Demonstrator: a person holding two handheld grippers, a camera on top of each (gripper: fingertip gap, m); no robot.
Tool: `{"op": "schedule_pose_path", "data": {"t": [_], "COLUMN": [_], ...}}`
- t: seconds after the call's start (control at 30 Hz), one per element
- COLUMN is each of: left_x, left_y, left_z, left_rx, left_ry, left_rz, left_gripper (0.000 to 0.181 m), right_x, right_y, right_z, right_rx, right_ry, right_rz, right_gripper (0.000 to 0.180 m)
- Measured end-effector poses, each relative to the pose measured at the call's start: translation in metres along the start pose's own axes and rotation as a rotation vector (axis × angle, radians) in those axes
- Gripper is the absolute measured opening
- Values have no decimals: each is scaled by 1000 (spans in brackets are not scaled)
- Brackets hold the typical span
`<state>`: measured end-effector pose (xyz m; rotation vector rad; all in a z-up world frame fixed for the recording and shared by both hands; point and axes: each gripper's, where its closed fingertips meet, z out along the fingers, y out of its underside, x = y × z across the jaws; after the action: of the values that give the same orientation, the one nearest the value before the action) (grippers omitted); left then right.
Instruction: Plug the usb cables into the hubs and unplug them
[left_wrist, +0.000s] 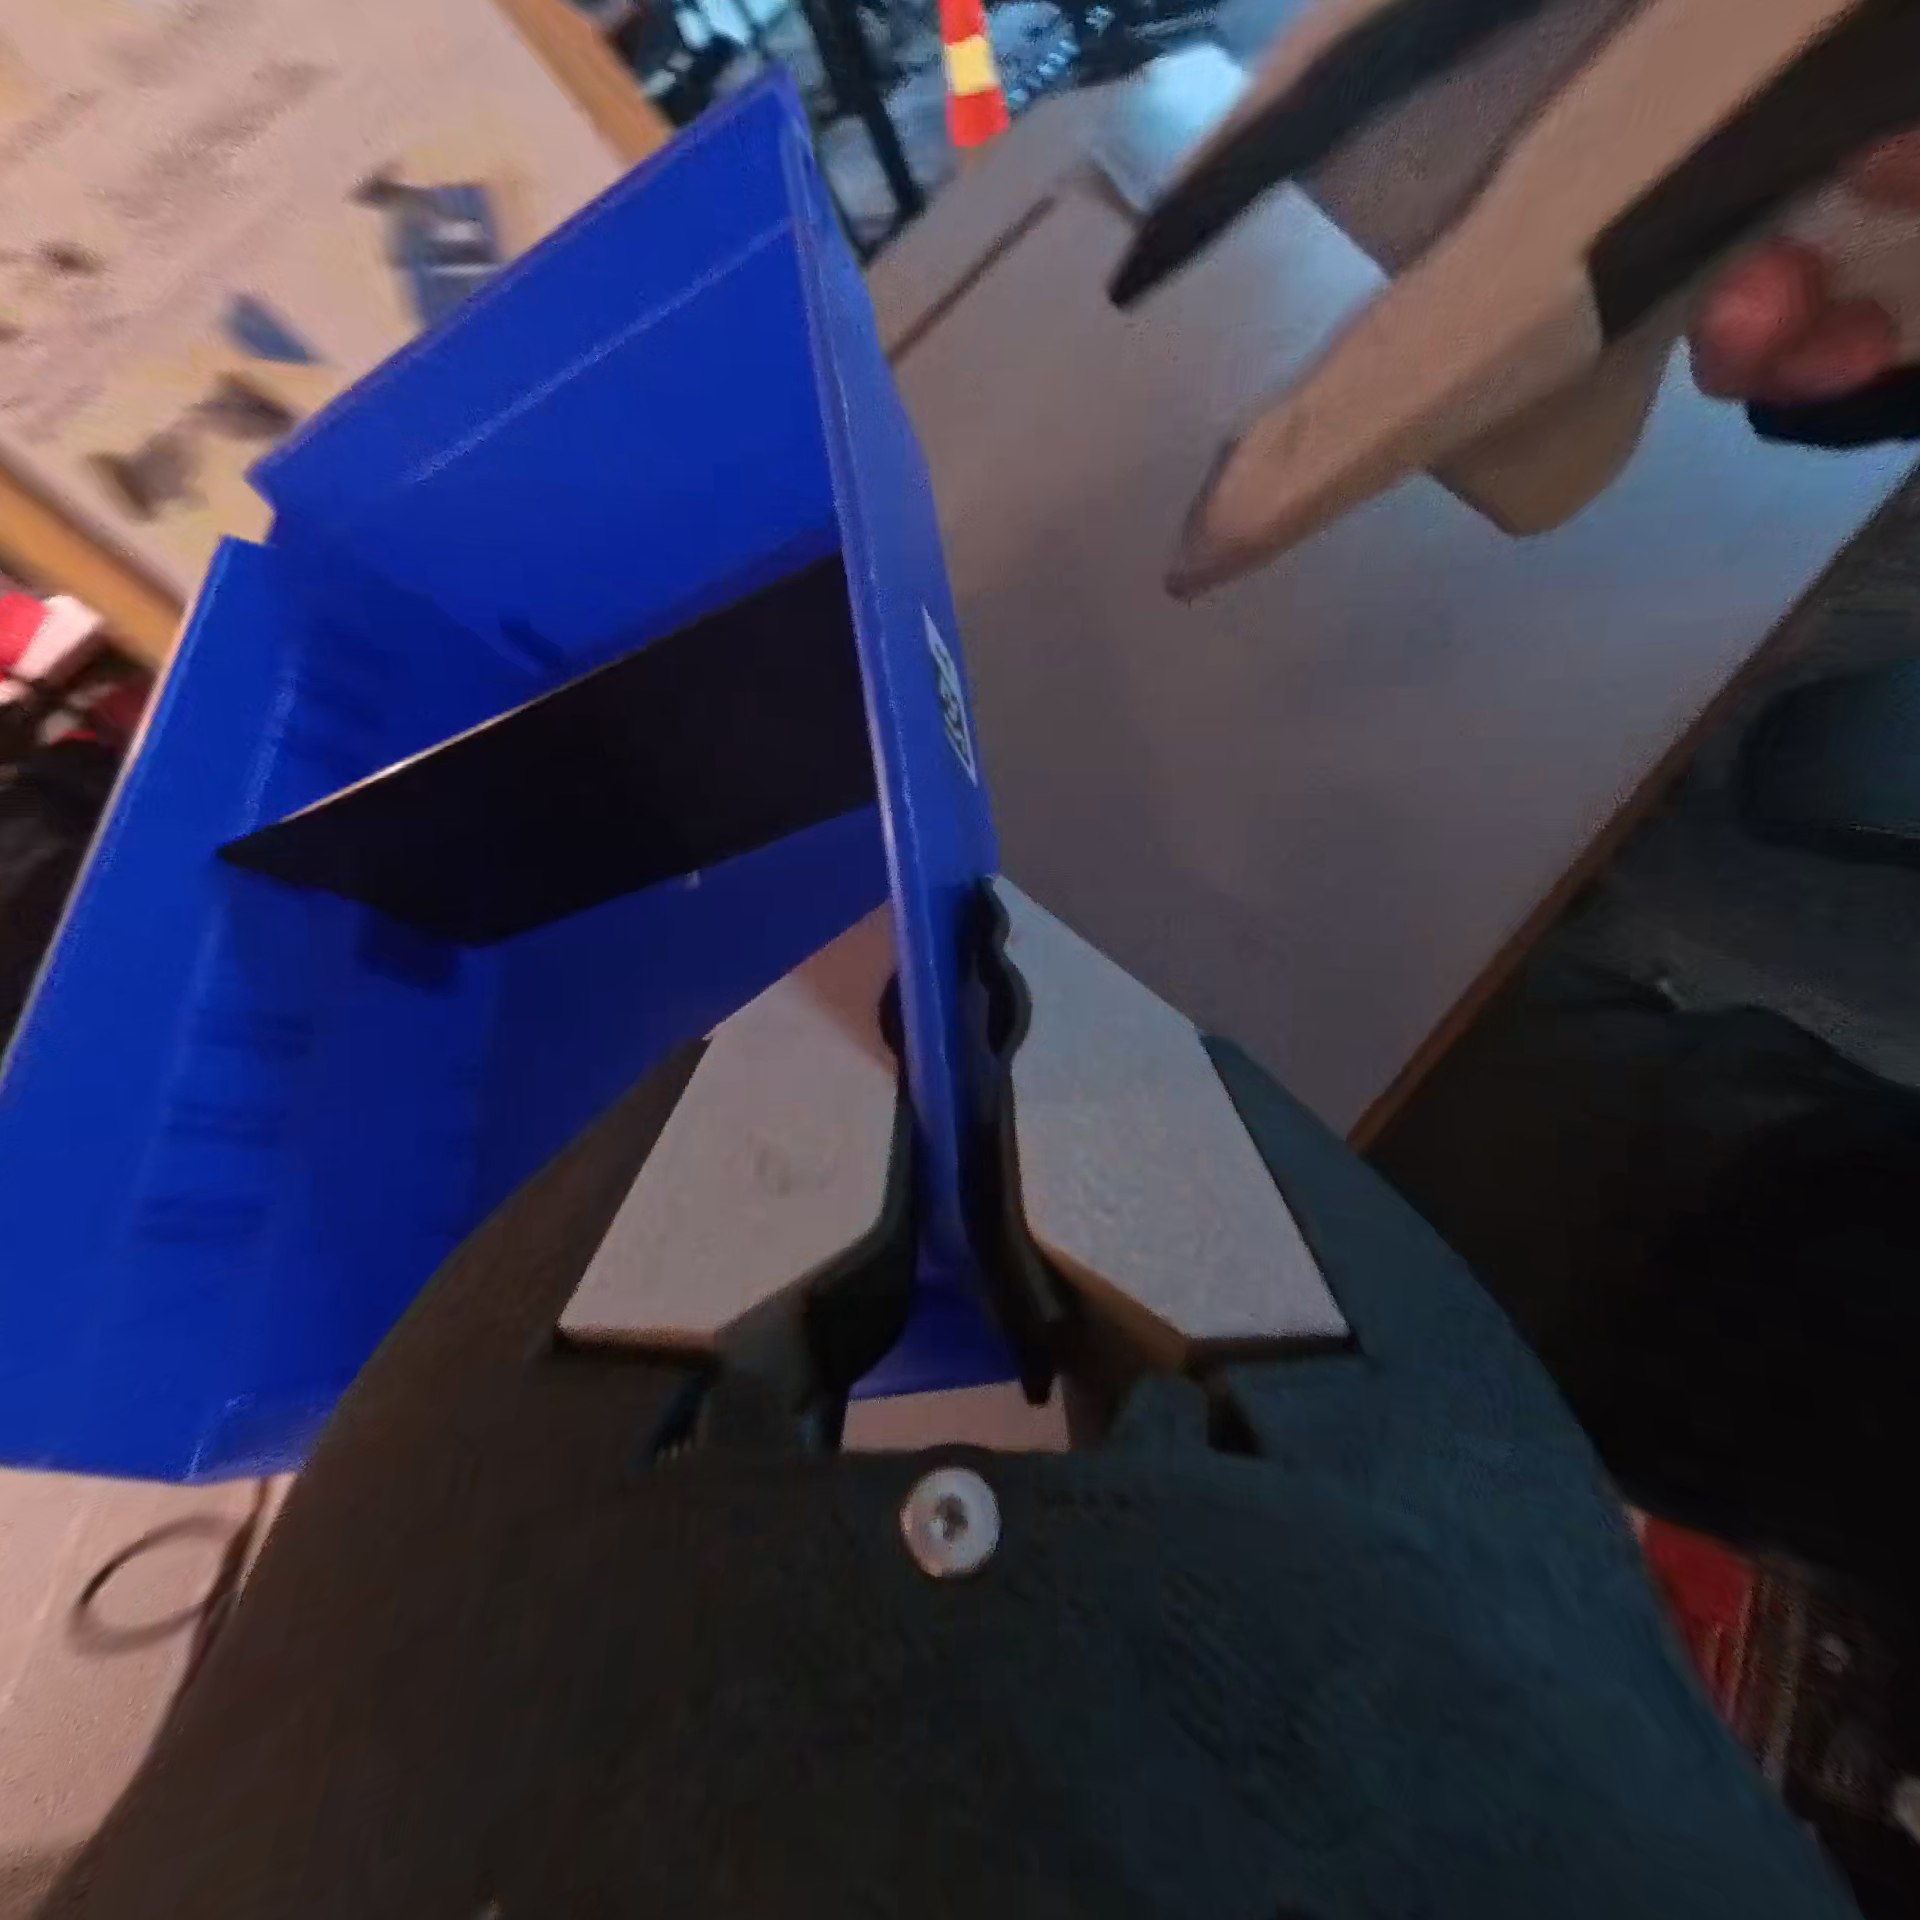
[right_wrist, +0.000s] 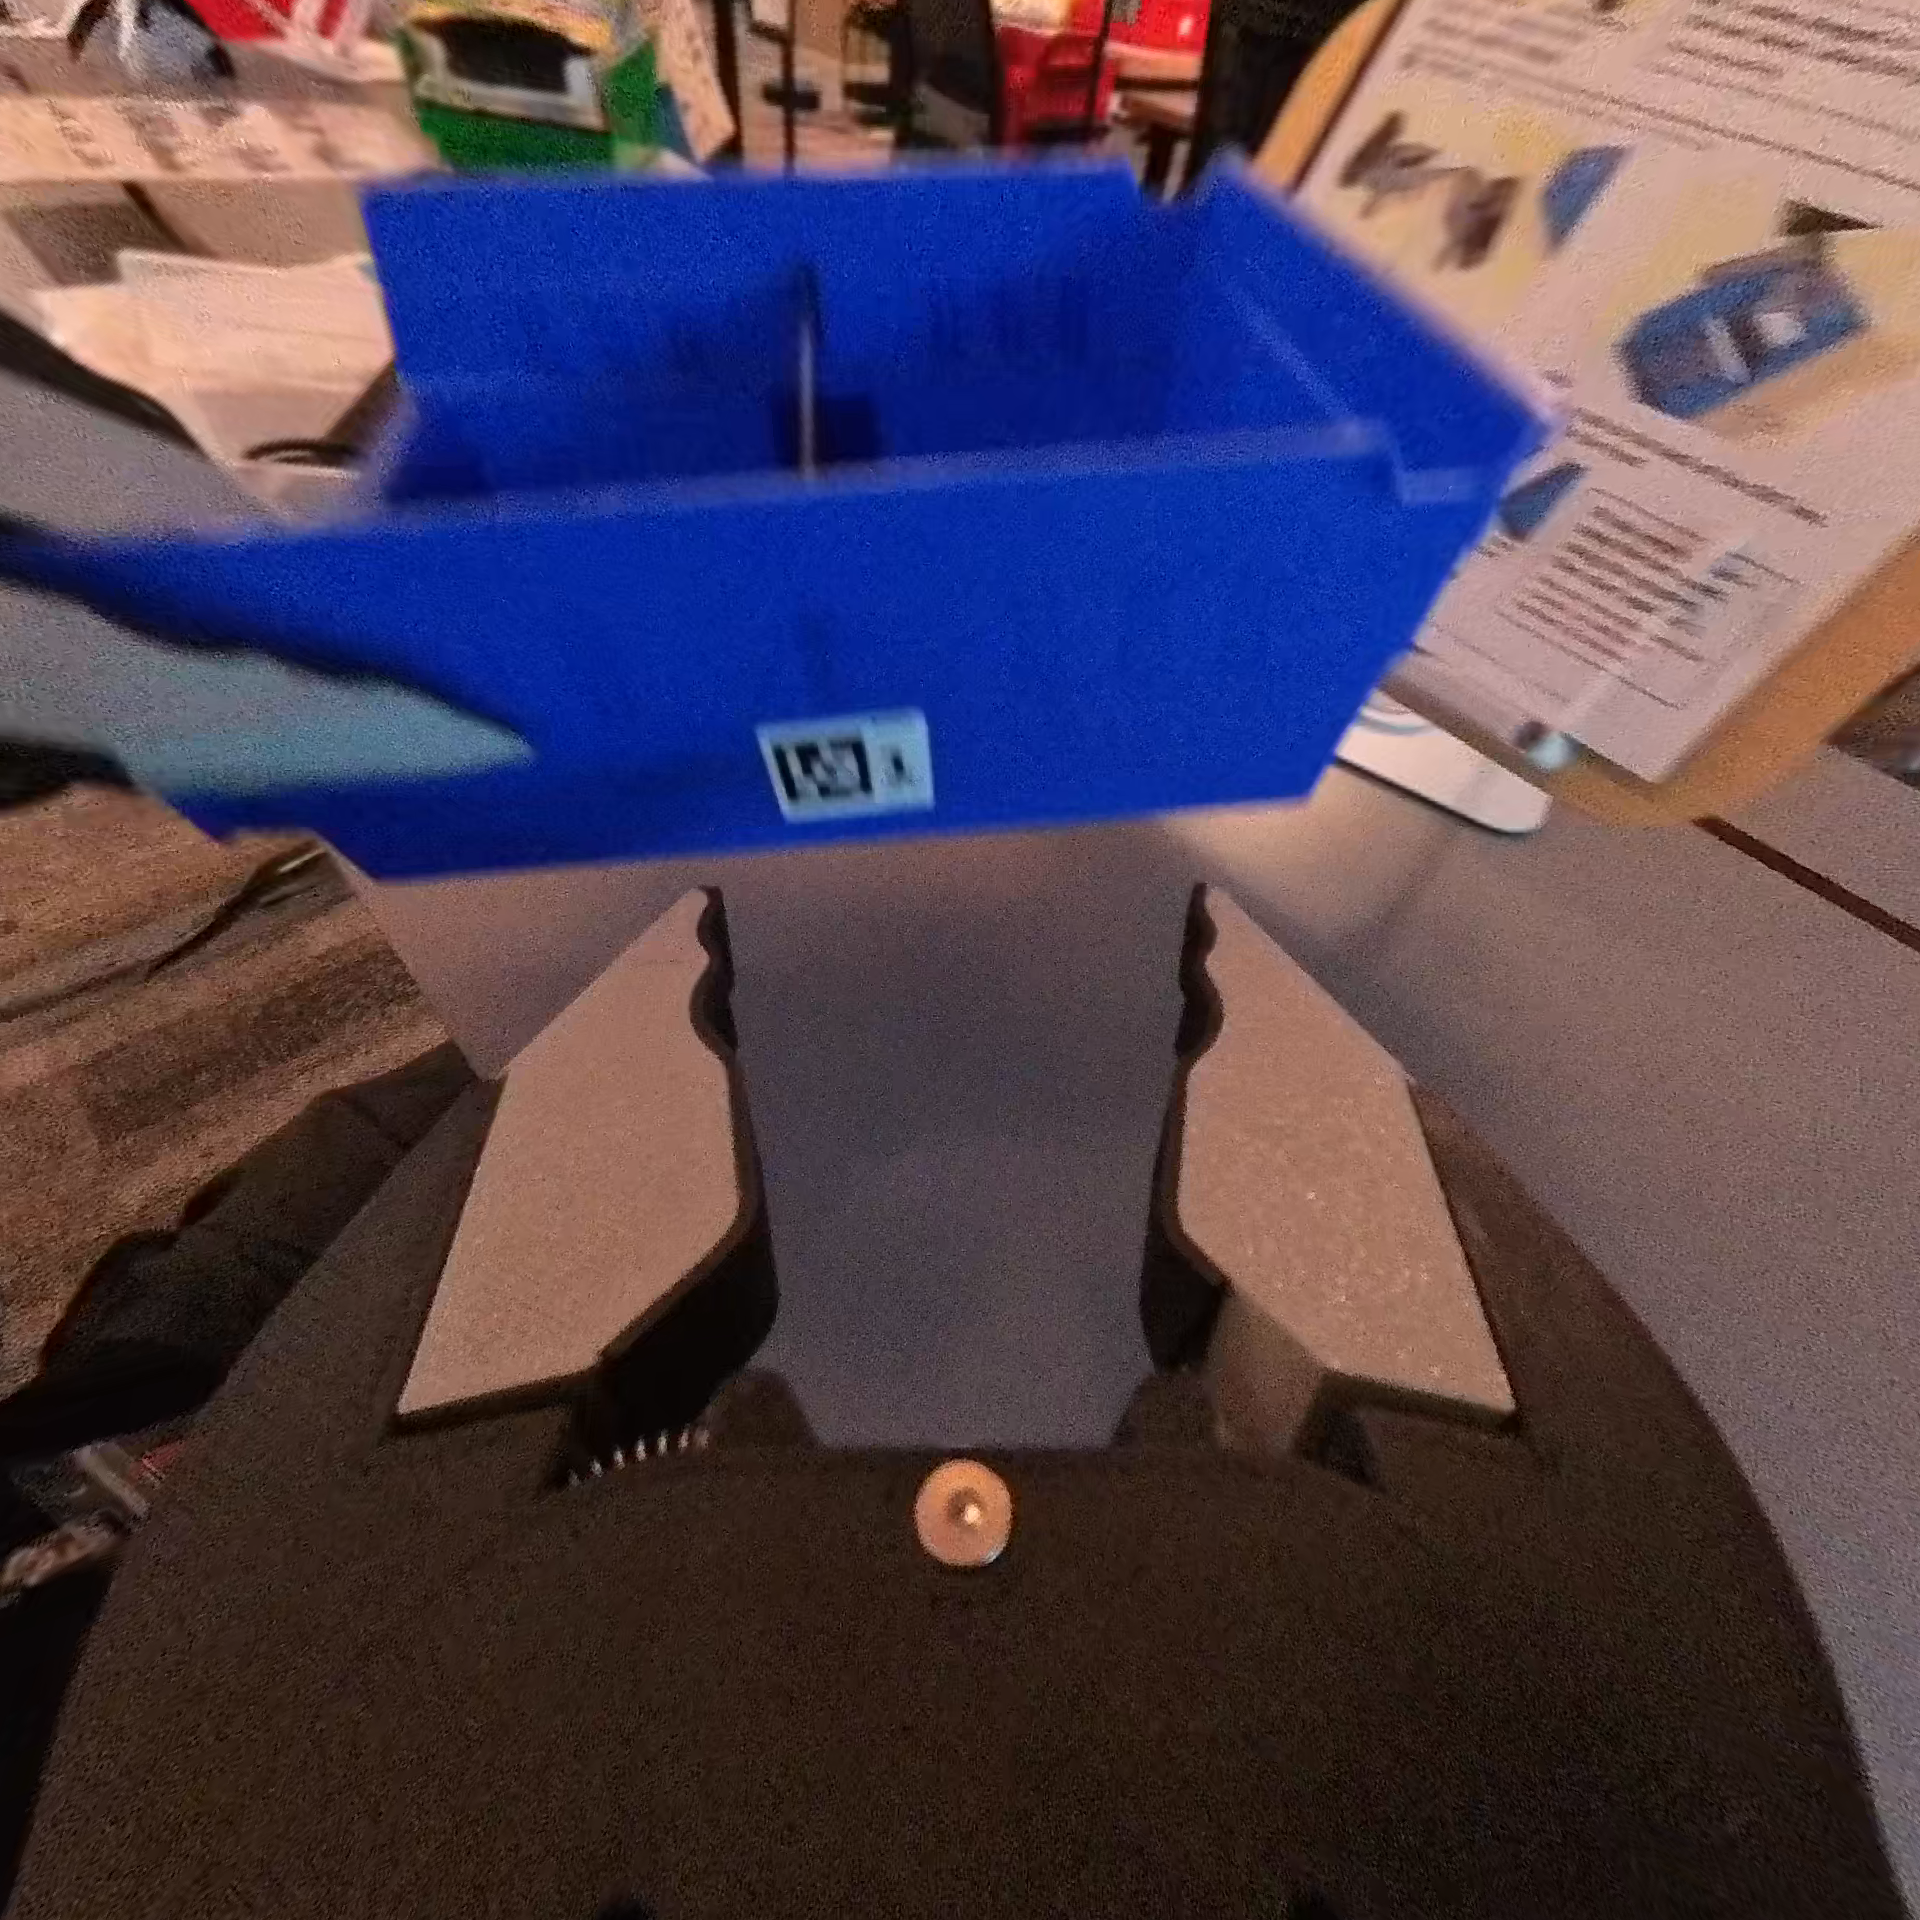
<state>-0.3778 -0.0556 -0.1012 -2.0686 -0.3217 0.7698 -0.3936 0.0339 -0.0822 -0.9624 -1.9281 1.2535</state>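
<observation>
Left gripper (left_wrist: 951, 1049), lower centre of the left wrist view: jaws clamped on the long side wall of a blue plastic bin (left_wrist: 582, 582), which fills the left and centre of that frame, lifted and tilted. Black divider panel (left_wrist: 582, 769) slotted across the bin's interior; both compartments apparently empty as far as visible. White square tag (left_wrist: 951, 691) on the outside of the gripped wall. Right gripper (left_wrist: 1351, 416), upper right of the same frame, blurred, apart from the bin, with part of a hand (left_wrist: 1808, 301) behind it.

Right gripper (right_wrist: 961, 966), lower centre of the right wrist view: jaws wide, nothing between them, grey tabletop (right_wrist: 1558, 1143) visible through the gap. Blue plastic bin (right_wrist: 831, 623) across the upper centre, blurred, above and beyond the fingertips without contact; a finger of the left gripper (right_wrist: 343, 727) against the bin's wall at left edge. Printed sheet on a board (right_wrist: 1683, 416) at upper right.

USB cables and hubs: not visible in either view; location not determinable.

Step in hand, by judgement: handling of the bin, either setup or clearing away, not plugging or unplugging. Next move, likely: bin lowered level onto the tabletop and released, or steadied by the free right gripper; cables and hubs to be located first.
</observation>
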Motion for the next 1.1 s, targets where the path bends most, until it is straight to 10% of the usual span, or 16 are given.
{"op": "schedule_pose_path", "data": {"t": [0.27,0.37,0.63,0.87,1.1], "left_x": [111,123,-4,-152,-158], "left_y": [-3,9,77,255,308], "left_z": [121,125,-34,-214,-195], "left_rx": [-86,-141,-231,-588,-521], "left_ry": [203,263,40,-343,-271], "left_rz": [46,9,-83,-379,-403], "left_gripper": [7,64,84,80,44], "right_x": [42,40,-25,-86,-67], "right_y": [19,22,34,55,114], "right_z": [-29,-25,-7,40,26], "right_rx": [-9,-34,-101,-228,-621], "right_ry": [50,53,-129,-287,-409], "right_rz": [19,-47,-256,-376,-372], "right_gripper": [82,80,73,54,45]}}
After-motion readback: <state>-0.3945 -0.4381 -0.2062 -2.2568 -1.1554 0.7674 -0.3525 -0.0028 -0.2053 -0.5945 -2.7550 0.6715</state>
